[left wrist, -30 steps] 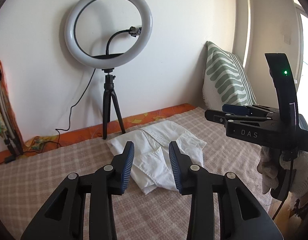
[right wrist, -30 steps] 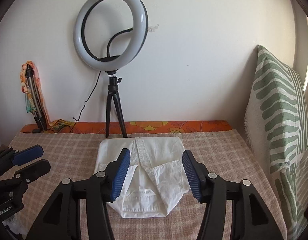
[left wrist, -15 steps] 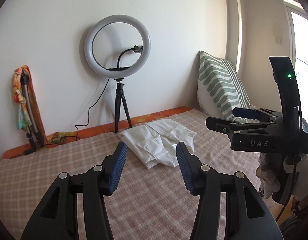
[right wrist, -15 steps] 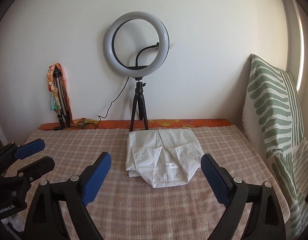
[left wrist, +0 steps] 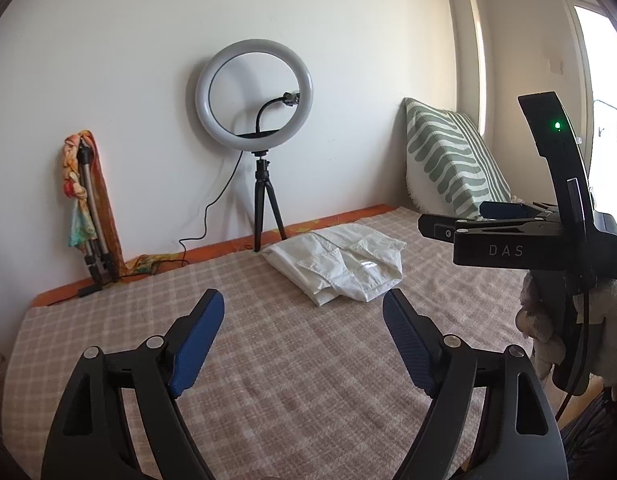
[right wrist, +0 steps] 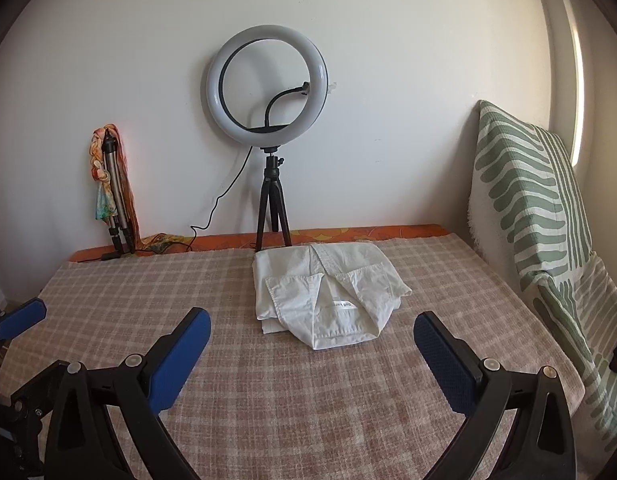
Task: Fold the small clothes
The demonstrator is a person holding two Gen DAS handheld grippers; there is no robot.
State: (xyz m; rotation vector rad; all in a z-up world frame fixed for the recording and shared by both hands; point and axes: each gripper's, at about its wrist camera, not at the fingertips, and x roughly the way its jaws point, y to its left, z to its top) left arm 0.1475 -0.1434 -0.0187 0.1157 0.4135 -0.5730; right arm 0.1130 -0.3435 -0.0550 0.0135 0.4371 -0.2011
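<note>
A small white garment (right wrist: 328, 294) lies folded into a compact bundle on the checked bedspread (right wrist: 148, 304), toward the far side near the tripod; its label faces me. The same garment (left wrist: 340, 266) shows in the left wrist view, ahead and to the right. My left gripper (left wrist: 304, 312) hovers well short of it, jaws opening, nothing between them. My right gripper (right wrist: 312, 332) is open wide just in front of the bundle, and its jaws are still opening, with nothing between the pads. The right gripper (left wrist: 508, 226) also appears side-on at the right of the left wrist view.
A ring light on a black tripod (right wrist: 268, 128) stands against the wall behind the garment, its cable trailing left. A folded tripod wrapped in a colourful scarf (right wrist: 112, 184) leans at the left. A green-and-white striped pillow (right wrist: 536, 208) stands along the right edge of the bed.
Both grippers have pulled back from the folded garment, which now lies farther ahead and untouched. Both sets of jaws have spread much wider.
</note>
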